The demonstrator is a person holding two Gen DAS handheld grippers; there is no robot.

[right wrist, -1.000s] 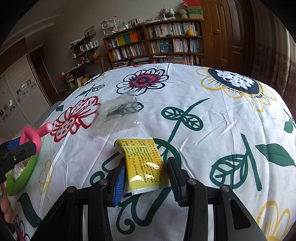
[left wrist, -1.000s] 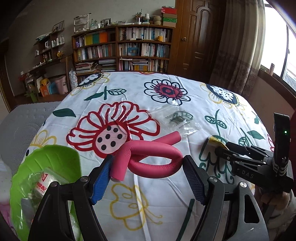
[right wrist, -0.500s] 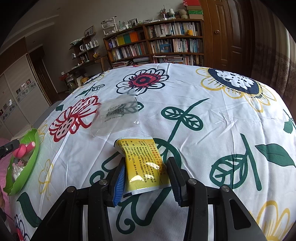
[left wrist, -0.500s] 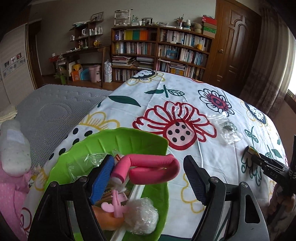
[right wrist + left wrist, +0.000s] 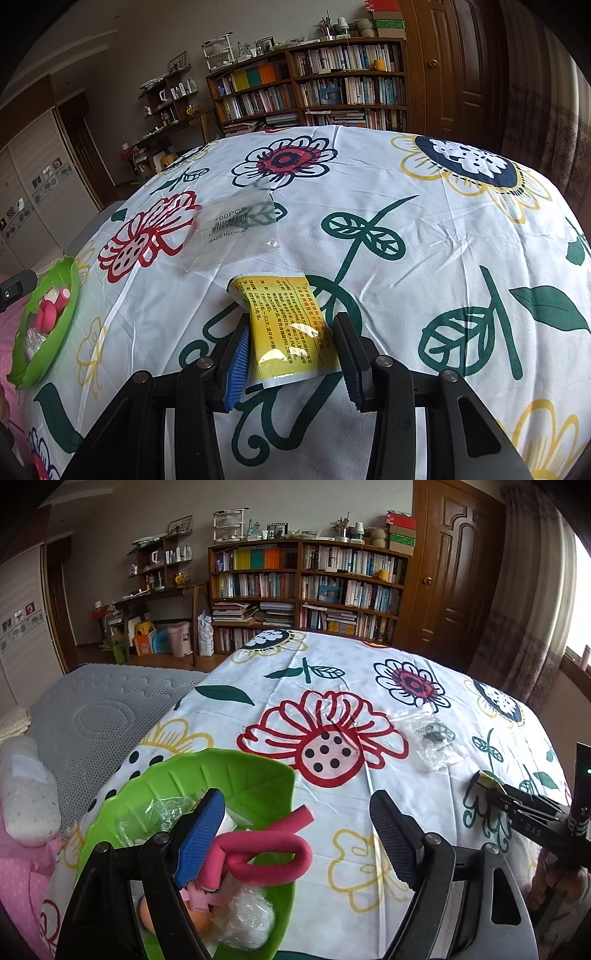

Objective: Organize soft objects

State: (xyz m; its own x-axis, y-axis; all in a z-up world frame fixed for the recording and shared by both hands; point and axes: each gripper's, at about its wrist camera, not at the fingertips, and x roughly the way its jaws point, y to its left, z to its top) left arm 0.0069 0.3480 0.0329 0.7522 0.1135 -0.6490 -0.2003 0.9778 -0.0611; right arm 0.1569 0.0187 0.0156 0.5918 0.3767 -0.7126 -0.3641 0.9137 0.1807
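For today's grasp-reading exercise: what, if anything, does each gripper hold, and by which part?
The left gripper is open and holds nothing; the pink foam roller lies in the green bowl. The right gripper flanks the yellow sachet at its near end; a closed grip cannot be told.

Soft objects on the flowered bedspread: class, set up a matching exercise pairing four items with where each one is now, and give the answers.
Items:
1. pink foam roller
2. yellow sachet
3. clear plastic bag
4. green leaf-shaped tray

Places:
A. flat on the cloth, beyond the sachet
B. at the bedspread's edge, holding items
C. between the right gripper's fingers
D. lying in the tray

Pairs: 1-D, 2-C, 3-A, 4-B
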